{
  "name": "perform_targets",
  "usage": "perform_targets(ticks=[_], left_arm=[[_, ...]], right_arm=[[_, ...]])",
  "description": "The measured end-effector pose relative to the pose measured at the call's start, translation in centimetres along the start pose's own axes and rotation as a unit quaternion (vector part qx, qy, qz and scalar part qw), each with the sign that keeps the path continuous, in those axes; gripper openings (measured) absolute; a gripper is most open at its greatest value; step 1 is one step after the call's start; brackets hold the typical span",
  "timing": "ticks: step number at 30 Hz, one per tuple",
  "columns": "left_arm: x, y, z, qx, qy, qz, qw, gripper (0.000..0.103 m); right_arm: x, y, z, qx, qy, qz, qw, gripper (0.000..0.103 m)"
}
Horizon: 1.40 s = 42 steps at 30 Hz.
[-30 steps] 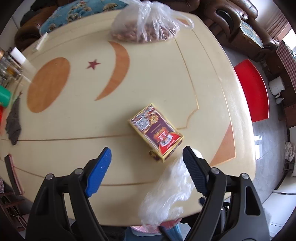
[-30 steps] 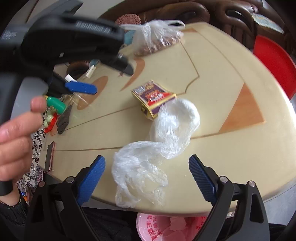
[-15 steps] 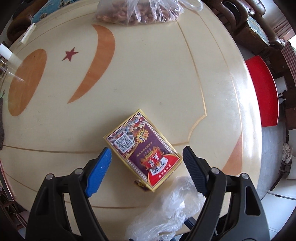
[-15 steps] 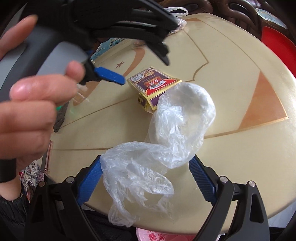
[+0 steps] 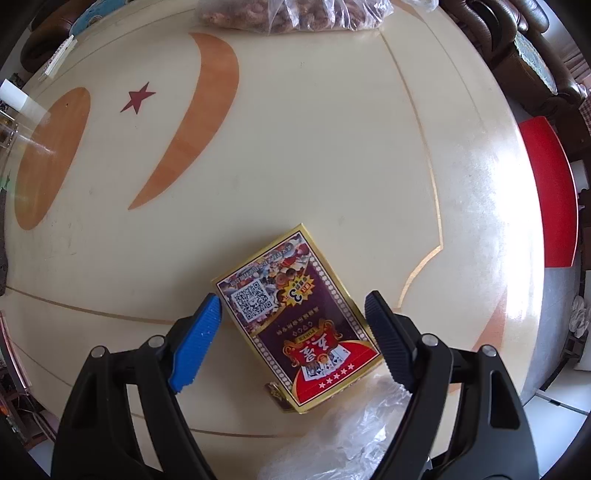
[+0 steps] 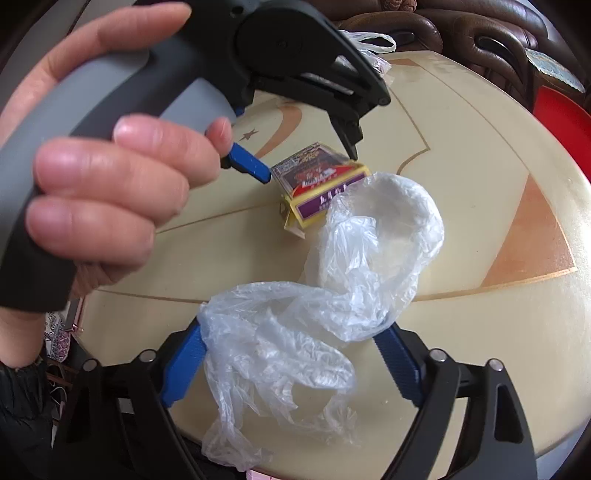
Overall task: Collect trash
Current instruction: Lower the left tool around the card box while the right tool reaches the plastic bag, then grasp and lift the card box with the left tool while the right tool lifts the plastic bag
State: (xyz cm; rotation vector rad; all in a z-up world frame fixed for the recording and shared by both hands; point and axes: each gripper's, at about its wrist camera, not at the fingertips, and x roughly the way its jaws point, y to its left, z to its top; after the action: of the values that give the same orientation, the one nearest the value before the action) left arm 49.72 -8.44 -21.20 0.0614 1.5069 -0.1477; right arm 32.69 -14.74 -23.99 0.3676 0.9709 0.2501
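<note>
Mid-grab on two bits of trash: left gripper [image 5: 291, 317] fingers apart around the card box [image 5: 299, 325], right gripper [image 6: 291, 354] fingers just been closing around the plastic bag [image 6: 317, 306] at 6 o'clock on the counter [image 5: 332, 147], not pinching yet, squeeze next probably.

From my left wrist view the bag of nuts [image 5: 295, 14] is cut off by the top edge, and the clear plastic bag [image 5: 332, 439] runs off the bottom. On the right wrist view my left hand [image 6: 110, 192] hides the table's [image 6: 480, 147] left side
</note>
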Motion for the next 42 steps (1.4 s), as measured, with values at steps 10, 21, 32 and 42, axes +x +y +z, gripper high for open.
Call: perform_targets(ticks=[10,21,32,42], left_arm=[[0.9,1.1,0.3,0.007,0.013,0.0,0.9999,0.068],[-1.1,2.5,-0.4,0.028,-0.022,0.016,0.9992,0.064],[-4.7,1.5,-4.0,0.038,-0.067,0.022,0.9968,0.064],[-8.9,1.7,-7.9,0.049,-0.122,0.025,0.991,0.064]], right_arm=[[-1.0,-1.1,0.3,-0.018,0.003,0.011,1.0,0.043],[-3.3,-2.1,1.6,-0.04,-0.001,0.003,0.999,0.028],[-3.9,-1.4,1.5,-0.054,-0.014,-0.019,0.998,0.026],[-7.9,1.0,0.2,-0.076,-0.036,-0.034,0.996,0.026]])
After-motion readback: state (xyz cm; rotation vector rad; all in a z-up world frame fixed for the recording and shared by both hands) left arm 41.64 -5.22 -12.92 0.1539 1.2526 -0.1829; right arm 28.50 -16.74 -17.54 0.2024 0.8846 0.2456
